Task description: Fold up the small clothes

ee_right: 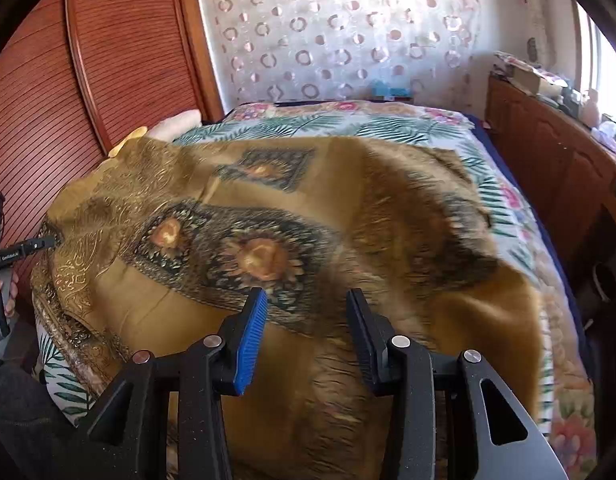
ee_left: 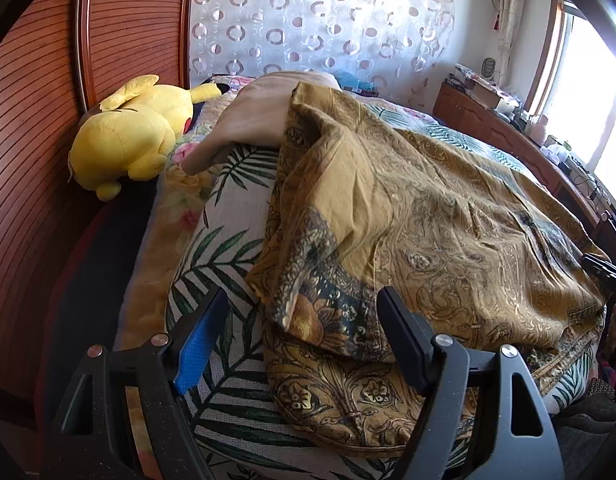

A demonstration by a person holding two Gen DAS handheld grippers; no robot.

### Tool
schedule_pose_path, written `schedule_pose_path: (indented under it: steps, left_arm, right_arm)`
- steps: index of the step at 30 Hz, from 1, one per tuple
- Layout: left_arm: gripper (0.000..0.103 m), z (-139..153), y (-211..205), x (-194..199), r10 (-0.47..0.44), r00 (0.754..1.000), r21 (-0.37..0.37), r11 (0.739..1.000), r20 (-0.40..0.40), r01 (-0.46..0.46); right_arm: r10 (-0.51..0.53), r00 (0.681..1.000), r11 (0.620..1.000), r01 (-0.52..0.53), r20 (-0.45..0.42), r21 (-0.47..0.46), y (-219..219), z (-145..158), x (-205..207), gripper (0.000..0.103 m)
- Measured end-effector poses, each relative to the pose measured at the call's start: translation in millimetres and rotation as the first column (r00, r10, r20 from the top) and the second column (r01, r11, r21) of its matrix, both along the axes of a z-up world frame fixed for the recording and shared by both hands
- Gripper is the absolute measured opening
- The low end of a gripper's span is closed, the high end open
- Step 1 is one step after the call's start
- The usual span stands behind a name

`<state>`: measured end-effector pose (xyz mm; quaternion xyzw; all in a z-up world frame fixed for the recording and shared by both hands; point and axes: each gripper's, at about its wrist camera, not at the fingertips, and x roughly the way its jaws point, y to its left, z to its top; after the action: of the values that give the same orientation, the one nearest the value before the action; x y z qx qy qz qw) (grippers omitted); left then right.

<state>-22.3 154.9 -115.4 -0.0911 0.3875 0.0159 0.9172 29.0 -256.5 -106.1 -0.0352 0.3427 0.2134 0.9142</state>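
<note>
So, bed [ee_right: 519, 240] with palm-leaf cover is the work surface. The gold paisley garment [ee_right: 268, 248] is spread over most of it, so edges stay reachable; one fold is already laid over at its 9 o'clock side. Left gripper [ee_left: 304, 332] hangs wide apart over the near hem, gripping nothing. Right gripper [ee_right: 306, 336] is narrower, also empty, above the near middle. Yellow plush toy [ee_left: 128, 136] at 10 o'clock. No containers visible.
</note>
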Motion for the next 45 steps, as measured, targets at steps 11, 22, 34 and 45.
schedule_pose_path:
  steps: [11, 22, 34, 45]
  left_arm:
    - [0.078, 0.0, -1.6, -0.8, -0.004, 1.0, 0.005, 1.0, 0.003, 0.004]
    - [0.078, 2.6, 2.2, -2.5, 0.004, 1.0, 0.005, 1.0, 0.007, -0.004]
    - [0.056, -5.4, -5.7, -7.8, -0.025, 1.0, -0.019, 1.0, 0.007, 0.025]
    - [0.055, -6.2, -6.2, -5.5, 0.004, 1.0, -0.003, 1.0, 0.013, -0.004]
  right_arm:
    - [0.114, 0.991, 0.993, -0.112, 0.077, -0.03, 59.5, 3.1, 7.7, 0.043]
    - [0.151, 0.985, 0.985, -0.143, 0.079, -0.091, 96.6, -40.9, 6.8, 0.051]
    - [0.132, 0.987, 0.988, -0.124, 0.095, -0.087, 96.7, -40.9, -7.6, 0.053]
    - [0.13, 0.988, 0.99, -0.124, 0.078, -0.074, 82.6, -33.7, -9.7, 0.053]
